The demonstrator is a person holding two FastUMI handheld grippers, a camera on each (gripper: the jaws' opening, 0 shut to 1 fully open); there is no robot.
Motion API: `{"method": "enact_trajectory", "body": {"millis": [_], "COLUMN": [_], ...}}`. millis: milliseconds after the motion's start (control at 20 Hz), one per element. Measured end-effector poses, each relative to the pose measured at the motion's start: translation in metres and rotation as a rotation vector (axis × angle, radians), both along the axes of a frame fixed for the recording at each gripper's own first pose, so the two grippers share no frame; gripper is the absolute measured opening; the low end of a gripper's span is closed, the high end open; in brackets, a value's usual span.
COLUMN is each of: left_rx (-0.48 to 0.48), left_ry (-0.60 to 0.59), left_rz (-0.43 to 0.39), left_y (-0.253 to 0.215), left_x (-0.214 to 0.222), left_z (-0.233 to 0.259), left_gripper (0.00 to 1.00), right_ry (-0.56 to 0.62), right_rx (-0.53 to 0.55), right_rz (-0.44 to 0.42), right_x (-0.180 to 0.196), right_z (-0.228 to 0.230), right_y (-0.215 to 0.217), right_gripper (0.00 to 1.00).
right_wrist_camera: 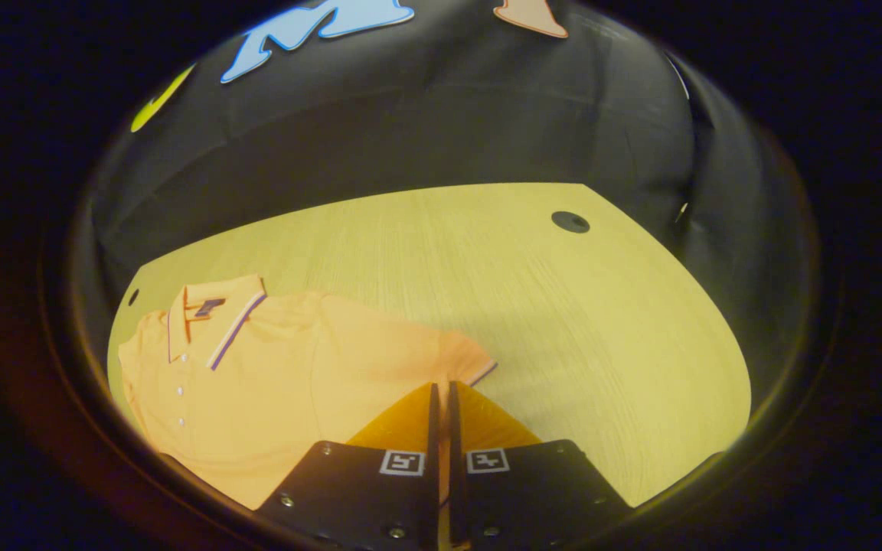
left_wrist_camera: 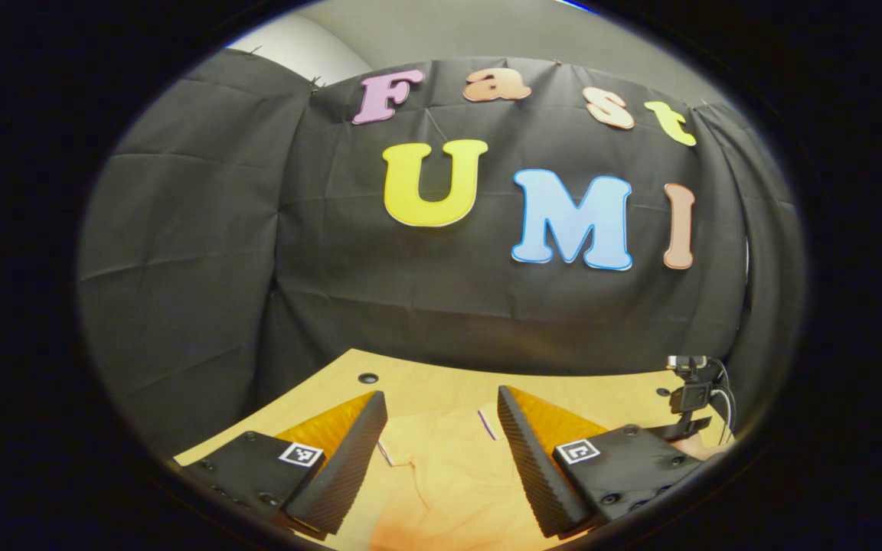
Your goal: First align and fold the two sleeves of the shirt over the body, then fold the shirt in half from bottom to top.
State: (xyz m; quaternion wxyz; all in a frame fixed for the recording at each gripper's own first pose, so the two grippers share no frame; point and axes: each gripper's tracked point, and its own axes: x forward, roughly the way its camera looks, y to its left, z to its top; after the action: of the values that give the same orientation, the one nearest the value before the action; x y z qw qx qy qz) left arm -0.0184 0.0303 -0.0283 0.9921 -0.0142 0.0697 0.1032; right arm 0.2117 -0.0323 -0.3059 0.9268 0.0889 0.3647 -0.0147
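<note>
Orange shirt (right_wrist_camera: 272, 367) lies flat on the wooden desk (right_wrist_camera: 533, 306), both folds apparently undone, with the right tongs (right_wrist_camera: 442, 394) pinching its sleeve (right_wrist_camera: 456, 360) and the left tongs (left_wrist_camera: 441, 417) spread wide above it.

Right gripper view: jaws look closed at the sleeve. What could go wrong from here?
1. The right gripper is shut at the sleeve hem, but whether cloth is pinched is unclear; it may lift away empty.
2. The left gripper is open above the shirt; nothing pins the body, so pulling the sleeve could drag the shirt across the table.
</note>
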Motion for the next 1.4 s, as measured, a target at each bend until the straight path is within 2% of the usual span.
{"method": "enact_trajectory", "body": {"millis": [150,300,650,1000,1250,1300,1400], "left_rx": [0.005,0.006,0.002,0.006,0.02,0.023,0.026], "left_ry": [-0.004,-0.006,-0.012,0.011,-0.001,-0.003,-0.001], "left_rz": [0.012,0.02,0.047,0.076,0.018,0.003,-0.018], "left_y": [0.003,0.005,0.011,0.02,0.018,0.018,0.018], "left_x": [-0.001,-0.002,-0.004,-0.006,0.002,0.003,0.006], "left_z": [0.001,0.001,0.002,-0.001,-0.001,-0.001,-0.002], "left_gripper": [0.93,0.94,0.93,0.93,0.93,0.96,0.93], "right_ry": [-0.042,-0.072,-0.154,-0.155,-0.116,-0.115,-0.111], "right_rx": [-0.023,0.028,0.003,-0.061,-0.069,-0.068,-0.062], "right_rz": [0.0,0.047,0.22,0.325,0.329,0.33,0.328], "right_x": [0.004,0.001,-0.006,-0.014,-0.017,-0.017,-0.02], "right_z": [0.021,0.048,0.083,0.078,0.064,0.064,0.068], "right_y": [0.002,0.026,0.087,0.127,0.136,0.137,0.139], "right_gripper": [0.05,0.06,0.06,0.06,0.1,0.1,0.2]}}
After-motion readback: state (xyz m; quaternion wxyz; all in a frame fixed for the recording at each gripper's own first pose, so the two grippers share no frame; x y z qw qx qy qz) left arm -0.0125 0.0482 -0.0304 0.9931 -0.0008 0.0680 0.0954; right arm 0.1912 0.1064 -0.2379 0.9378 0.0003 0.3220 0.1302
